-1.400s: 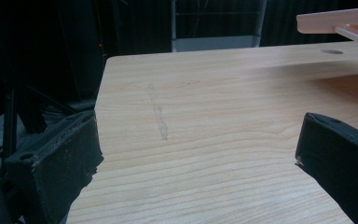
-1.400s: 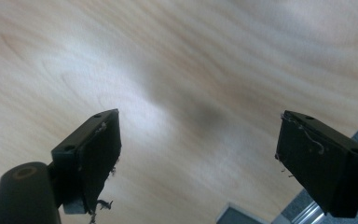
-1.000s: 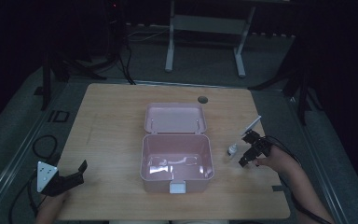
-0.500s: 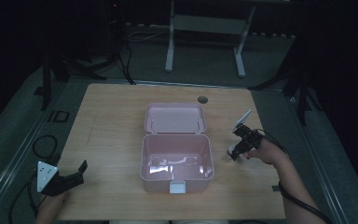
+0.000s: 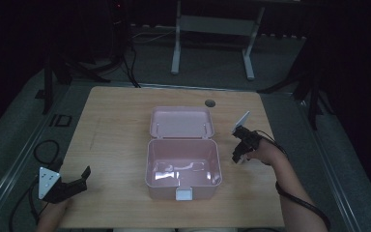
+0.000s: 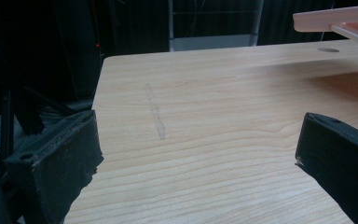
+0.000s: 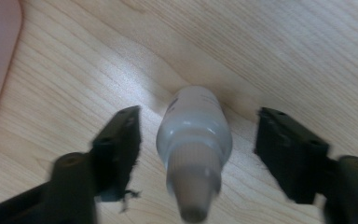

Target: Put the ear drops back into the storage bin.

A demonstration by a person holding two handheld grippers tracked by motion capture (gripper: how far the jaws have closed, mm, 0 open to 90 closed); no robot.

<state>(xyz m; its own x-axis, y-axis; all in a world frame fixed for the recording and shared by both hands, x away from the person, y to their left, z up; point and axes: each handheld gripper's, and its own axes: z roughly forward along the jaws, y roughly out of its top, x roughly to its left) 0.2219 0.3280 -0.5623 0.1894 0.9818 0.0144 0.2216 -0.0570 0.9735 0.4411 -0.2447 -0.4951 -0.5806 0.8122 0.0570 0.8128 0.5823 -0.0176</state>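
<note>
High view: right gripper [image 5: 239, 155] sits on the wooden table [image 5: 116, 125] just right of the open pink plastic box [image 5: 183, 166], lid [image 5: 181, 122] flipped back behind it, white latch [image 5: 183, 194] on the front wall. Left gripper [image 5: 72, 183] rests near the front-left corner, well apart from the box. Dark room; a metal stand [image 5: 212, 43] and cables on the floor behind the table. Left gripper view: jaws released, spread wide, nothing but bare wood grain between them; a faint scuff mark [image 6: 156, 116] on the tabletop, box edge [image 6: 335, 21] at top right. Right gripper view: small white dropper bottle [image 7: 193, 140] lies on its side on the table, cap toward the camera, between the jaws. Jaws have just been closing, but a gap shows on both sides, so no pad contact yet: not clamped. For a clean pick I'd keep the bottle centred, close evenly on the body rather than the tapered cap, and stay low so it can't roll out before lifting toward the box.
</note>
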